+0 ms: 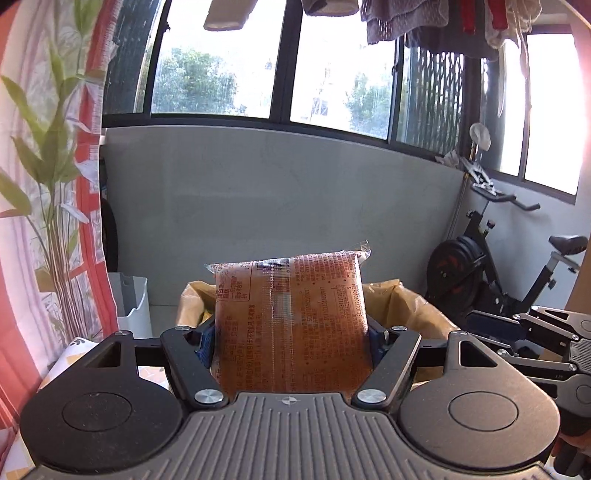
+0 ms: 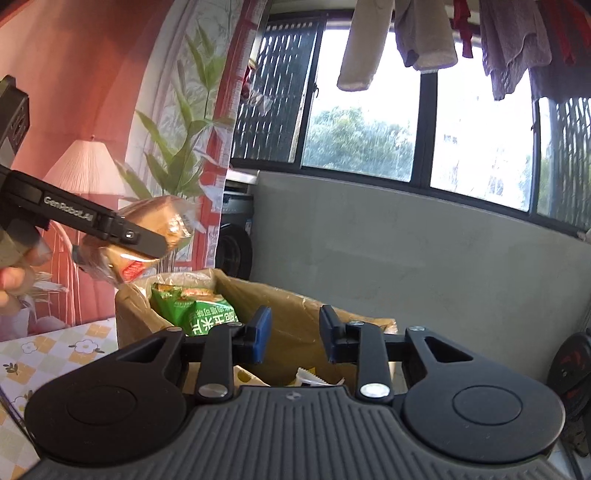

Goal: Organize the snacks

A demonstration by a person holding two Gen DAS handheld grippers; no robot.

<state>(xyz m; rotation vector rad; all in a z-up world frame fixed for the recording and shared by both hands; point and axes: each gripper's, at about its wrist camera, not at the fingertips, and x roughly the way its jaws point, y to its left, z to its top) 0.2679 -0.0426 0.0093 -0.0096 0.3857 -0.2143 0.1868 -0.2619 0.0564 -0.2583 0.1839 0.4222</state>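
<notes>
The orange snack packet (image 1: 291, 325) is clamped across its middle between the left gripper's (image 1: 290, 338) jaws, raised above the paper-lined box (image 2: 295, 314). It is judged light, soft and crinkly, probably crushable, so a gentle mid-body grip suits. The right gripper (image 2: 295, 334) is seen empty, jaws slightly apart.

You face a grey low wall (image 1: 277, 184) with dark-framed windows (image 1: 218, 74) above it, bright with daylight and trees. Laundry (image 2: 424, 33) hangs over the windows. Left of the wall hangs a bamboo-print curtain (image 1: 48, 184); right of it stands an exercise bike (image 1: 491, 266).
</notes>
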